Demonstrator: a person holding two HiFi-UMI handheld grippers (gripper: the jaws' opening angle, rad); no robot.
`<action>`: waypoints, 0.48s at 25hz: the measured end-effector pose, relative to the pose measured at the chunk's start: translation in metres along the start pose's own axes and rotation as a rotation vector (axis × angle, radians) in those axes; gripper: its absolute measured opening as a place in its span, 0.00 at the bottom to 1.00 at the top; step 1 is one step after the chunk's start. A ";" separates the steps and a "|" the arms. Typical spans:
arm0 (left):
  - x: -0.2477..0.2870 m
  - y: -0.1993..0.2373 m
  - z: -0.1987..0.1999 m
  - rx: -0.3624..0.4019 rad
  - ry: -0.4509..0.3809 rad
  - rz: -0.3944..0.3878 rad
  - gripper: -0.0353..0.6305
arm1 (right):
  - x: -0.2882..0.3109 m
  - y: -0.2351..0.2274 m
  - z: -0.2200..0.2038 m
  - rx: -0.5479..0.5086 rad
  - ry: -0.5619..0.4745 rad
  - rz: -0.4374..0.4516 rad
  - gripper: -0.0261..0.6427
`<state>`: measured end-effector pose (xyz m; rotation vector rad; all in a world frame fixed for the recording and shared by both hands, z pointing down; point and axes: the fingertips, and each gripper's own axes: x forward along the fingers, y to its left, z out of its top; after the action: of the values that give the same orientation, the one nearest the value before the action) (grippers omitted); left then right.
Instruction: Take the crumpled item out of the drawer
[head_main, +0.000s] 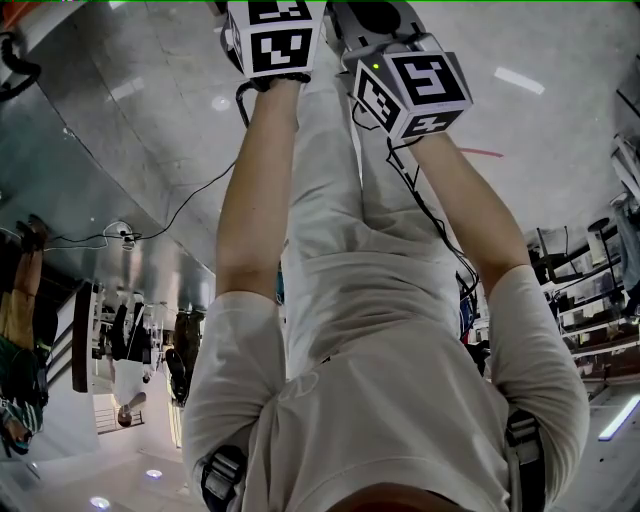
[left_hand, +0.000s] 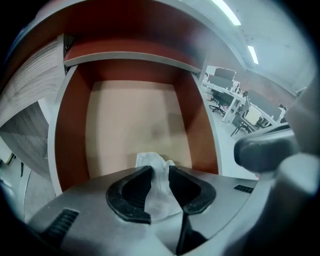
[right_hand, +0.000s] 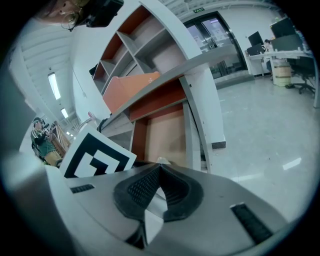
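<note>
A white crumpled item (left_hand: 152, 161) lies at the near end of the open drawer (left_hand: 72, 140), which has red-brown walls and a pale floor. My left gripper (left_hand: 160, 170) reaches into the drawer with its jaws open. The item sits in the narrow gap between the black pads (left_hand: 132, 192) and sticks out past their tips. My right gripper (right_hand: 160, 167) hangs just beside it over the same drawer (right_hand: 165, 132), jaws shut with nothing in them. The head view shows only arms and both marker cubes, left (head_main: 272, 38) and right (head_main: 415, 88); the drawer is hidden there.
The drawer belongs to a white cabinet with open shelves (right_hand: 135, 40) above it. A shelf board (left_hand: 130, 59) overhangs the drawer's back. Office desks and chairs (left_hand: 230, 95) stand on the shiny floor to the right. A person (right_hand: 42, 137) stands far off at the left.
</note>
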<state>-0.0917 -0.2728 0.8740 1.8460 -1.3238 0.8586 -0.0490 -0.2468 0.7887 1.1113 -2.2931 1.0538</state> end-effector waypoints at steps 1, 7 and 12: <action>0.000 -0.002 0.002 0.001 0.000 0.003 0.23 | -0.002 -0.002 0.000 0.001 0.000 -0.001 0.04; -0.002 0.007 0.004 0.018 0.007 0.026 0.14 | -0.002 -0.002 -0.001 0.007 0.001 0.003 0.04; -0.002 0.008 0.007 0.018 0.009 0.030 0.12 | -0.002 -0.004 -0.002 0.013 0.004 0.002 0.04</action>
<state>-0.0987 -0.2796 0.8701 1.8383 -1.3448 0.8968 -0.0444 -0.2460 0.7905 1.1113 -2.2879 1.0720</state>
